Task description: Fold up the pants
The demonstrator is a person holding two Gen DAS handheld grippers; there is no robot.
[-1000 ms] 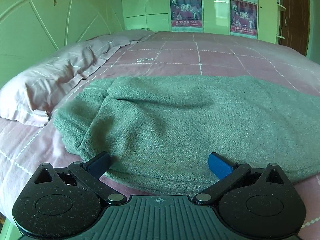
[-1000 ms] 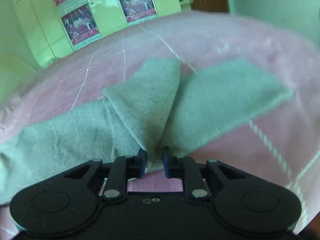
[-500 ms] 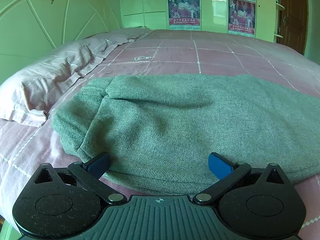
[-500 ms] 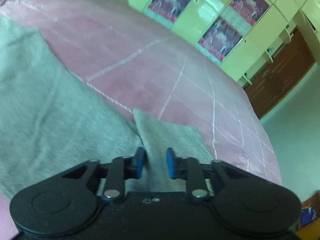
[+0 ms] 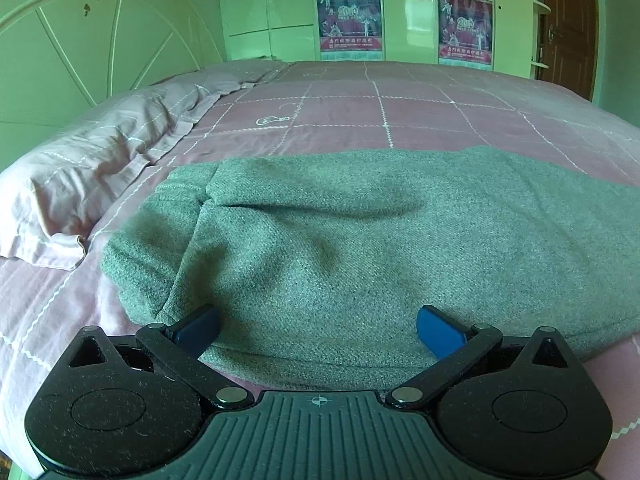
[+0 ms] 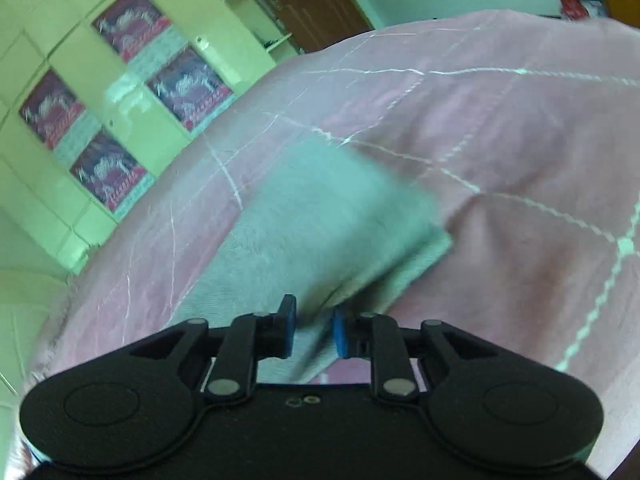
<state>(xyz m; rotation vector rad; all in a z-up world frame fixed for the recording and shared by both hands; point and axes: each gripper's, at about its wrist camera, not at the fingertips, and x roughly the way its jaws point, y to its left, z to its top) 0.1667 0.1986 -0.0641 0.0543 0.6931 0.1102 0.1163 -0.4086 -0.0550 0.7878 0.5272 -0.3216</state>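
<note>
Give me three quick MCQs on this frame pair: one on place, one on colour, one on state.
1. Where does the pillow lie relative to the pants in the left wrist view?
A. left of them
B. on top of them
C. right of them

2. What colour are the pants?
A. grey-green
B. red
C. black

3. How does the left gripper stand?
A. shut on the pillow
B. wide open over the pants' near edge
C. out of view

Key: 1 A, it sits at the bedsheet's left side; 2 A, the cloth shows grey-green; 3 B, its blue pads are far apart.
</note>
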